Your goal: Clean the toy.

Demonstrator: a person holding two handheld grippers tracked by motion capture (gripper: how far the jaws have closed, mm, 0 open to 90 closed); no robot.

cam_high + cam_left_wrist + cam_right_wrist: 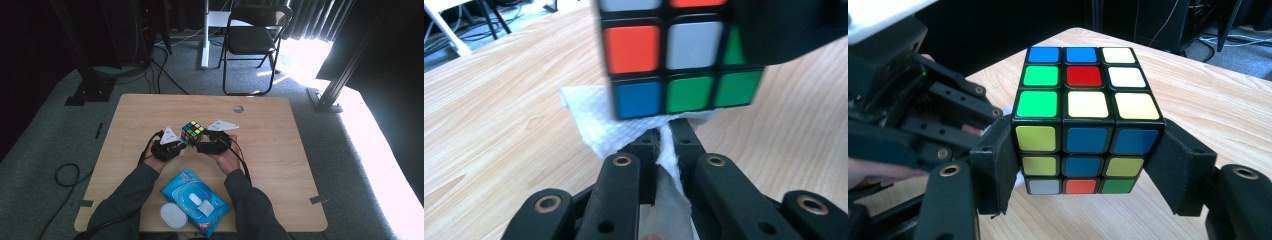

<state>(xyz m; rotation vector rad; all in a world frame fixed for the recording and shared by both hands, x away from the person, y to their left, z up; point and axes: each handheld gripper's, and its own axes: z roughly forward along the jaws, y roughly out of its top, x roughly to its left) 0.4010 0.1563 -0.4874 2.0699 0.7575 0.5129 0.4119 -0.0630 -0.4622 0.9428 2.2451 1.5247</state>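
- Cube (192, 132) sits near the middle of the table (280, 145), clamped between the jaws of the right gripper (1088, 165).
- Left gripper (667, 145) just left of the cube, jaws pinched on a white tissue (599, 125) pressed against the cube's side.
- Wipes pack (196, 201) near the table's front edge, behind the cube.

A lab-like recording room — black curtains (320, 17), metal rig posts (350, 60), floor cables (67, 175), grey carpet (45, 125) — and one folding chair (252, 37).
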